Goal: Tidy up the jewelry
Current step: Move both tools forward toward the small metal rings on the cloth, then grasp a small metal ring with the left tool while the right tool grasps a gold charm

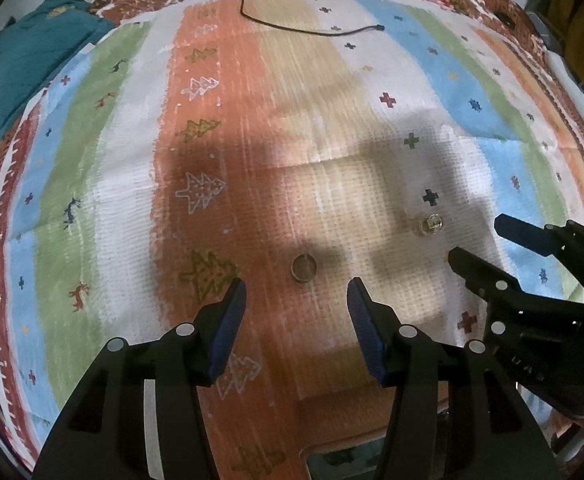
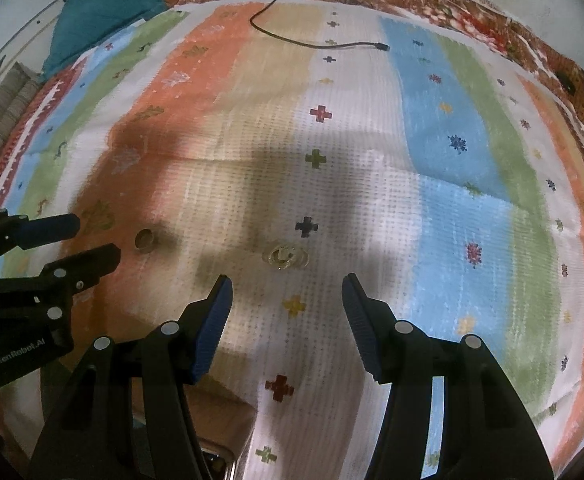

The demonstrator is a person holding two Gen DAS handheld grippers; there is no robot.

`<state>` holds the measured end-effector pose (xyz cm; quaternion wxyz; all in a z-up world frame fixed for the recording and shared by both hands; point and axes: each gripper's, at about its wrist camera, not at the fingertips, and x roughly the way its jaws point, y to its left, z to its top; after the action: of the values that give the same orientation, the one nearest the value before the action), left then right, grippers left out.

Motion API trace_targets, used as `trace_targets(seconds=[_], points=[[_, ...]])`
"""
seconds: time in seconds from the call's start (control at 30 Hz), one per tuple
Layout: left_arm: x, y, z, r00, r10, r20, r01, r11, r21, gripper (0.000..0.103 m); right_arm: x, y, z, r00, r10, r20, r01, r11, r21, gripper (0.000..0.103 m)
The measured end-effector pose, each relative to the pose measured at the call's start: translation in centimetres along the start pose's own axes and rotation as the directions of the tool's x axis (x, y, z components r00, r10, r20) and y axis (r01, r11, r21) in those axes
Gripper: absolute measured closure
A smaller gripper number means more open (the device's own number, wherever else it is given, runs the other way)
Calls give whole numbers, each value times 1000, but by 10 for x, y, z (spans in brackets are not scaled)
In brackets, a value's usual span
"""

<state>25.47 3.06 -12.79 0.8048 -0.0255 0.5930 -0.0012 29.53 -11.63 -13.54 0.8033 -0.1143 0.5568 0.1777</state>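
Both grippers hang over a striped, woven bedcover (image 1: 251, 128) printed with small trees and crosses, and neither holds anything. The left gripper (image 1: 296, 294) has its blue-padded black fingers spread apart with only cloth between them; the right gripper (image 2: 287, 290) stands the same, jaws parted and empty.

Just beyond the left fingertips, centred on the gap, lies a plain metal band ring (image 1: 303, 269) on the orange stripe, tipped so its hollow shows. Just beyond the right fingertips, slightly toward the left finger, lies a pale, glassy, glinting ring or earring (image 2: 285, 258) on the white stripe; blur hides its exact form.

Farther off, a thin black cable (image 2: 316, 42) trails across the cover, and a teal cushion (image 2: 103, 8) sits at the far edge.

By my judgement the sorting has barely begun: both pieces are still loose on the cloth, ungrasped.
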Motion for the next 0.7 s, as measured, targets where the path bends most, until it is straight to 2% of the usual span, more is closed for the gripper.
trace_targets(seconds=[0.7], points=[[37, 4, 13, 997, -15, -73, 16, 1000, 14, 51, 34, -2, 10, 998, 1, -59, 0, 1000, 4, 46]])
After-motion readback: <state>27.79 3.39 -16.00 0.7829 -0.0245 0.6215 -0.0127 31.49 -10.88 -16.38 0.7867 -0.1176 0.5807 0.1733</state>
